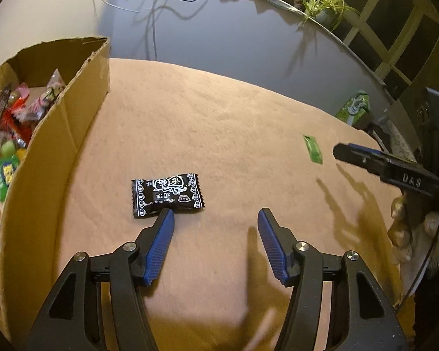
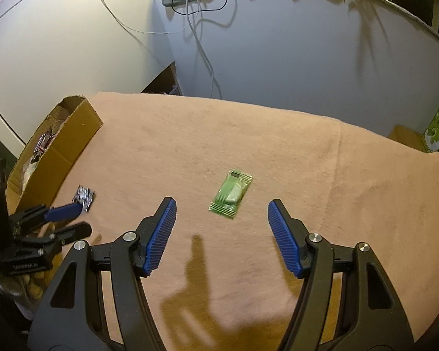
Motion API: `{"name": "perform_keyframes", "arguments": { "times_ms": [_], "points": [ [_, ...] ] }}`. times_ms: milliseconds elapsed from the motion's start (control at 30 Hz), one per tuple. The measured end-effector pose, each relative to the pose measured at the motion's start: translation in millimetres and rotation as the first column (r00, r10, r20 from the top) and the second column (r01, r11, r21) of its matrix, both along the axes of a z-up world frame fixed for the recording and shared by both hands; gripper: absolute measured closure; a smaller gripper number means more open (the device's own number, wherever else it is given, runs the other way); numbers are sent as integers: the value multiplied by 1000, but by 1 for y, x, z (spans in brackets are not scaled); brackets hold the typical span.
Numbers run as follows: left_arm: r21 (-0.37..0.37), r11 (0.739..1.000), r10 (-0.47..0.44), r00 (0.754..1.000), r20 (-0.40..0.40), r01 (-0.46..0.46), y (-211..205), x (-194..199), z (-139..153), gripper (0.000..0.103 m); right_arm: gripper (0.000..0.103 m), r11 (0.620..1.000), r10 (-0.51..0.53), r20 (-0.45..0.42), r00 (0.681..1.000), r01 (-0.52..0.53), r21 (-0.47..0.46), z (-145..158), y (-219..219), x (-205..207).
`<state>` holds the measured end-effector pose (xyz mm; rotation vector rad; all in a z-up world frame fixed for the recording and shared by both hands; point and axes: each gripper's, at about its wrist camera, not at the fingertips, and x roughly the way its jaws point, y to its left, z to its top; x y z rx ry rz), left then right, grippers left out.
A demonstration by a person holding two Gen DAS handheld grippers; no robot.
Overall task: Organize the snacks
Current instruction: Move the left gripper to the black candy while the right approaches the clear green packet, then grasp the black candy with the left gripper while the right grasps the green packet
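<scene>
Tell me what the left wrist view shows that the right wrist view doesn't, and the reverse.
Only the left wrist view: the print on the black candy wrapper, and the colourful snacks piled in the cardboard box. Only the right wrist view: the green snack packet up close, lying between the open right gripper's fingers. Both share: the box, both loose packets, the peach cloth, and the open left gripper beside the black candy.
</scene>
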<state>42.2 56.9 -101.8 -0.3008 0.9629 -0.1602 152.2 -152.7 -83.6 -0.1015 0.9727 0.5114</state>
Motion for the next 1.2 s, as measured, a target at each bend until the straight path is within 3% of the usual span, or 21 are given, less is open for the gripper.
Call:
{"name": "perform_keyframes", "arguments": {
  "times_ms": [300, 433, 633, 833, 1000, 1200],
  "points": [
    [22, 999, 47, 999, 11, -48, 5, -5, -3, 44, 35, 999, 29, 6, 1000, -29, -18, -9, 2, 8],
    [56, 994, 94, 995, 26, -96, 8, -5, -1, 32, 35, 999, 50, 0, 999, -50, -6, -13, 4, 7],
    [71, 991, 111, 994, 12, -112, 9, 11, -4, 32, 35, 998, 64, -3, 998, -64, -7, -14, 7, 10],
    [89, 994, 69, 998, 8, -70, 3, 19, -3, 33, 35, 996, 81, -9, 997, -81, -29, -17, 11, 11],
    [150, 989, -5, 1000, 23, 1, -14, 13, -4, 34, 35, 994, 81, -29, 996, -82, -65, -28, 11, 14],
    [182, 982, -50, 998, 33, 43, -17, 12, -6, 44, 42, 992, 79, -18, 997, -80, -96, -30, 15, 16]
  ]
}}
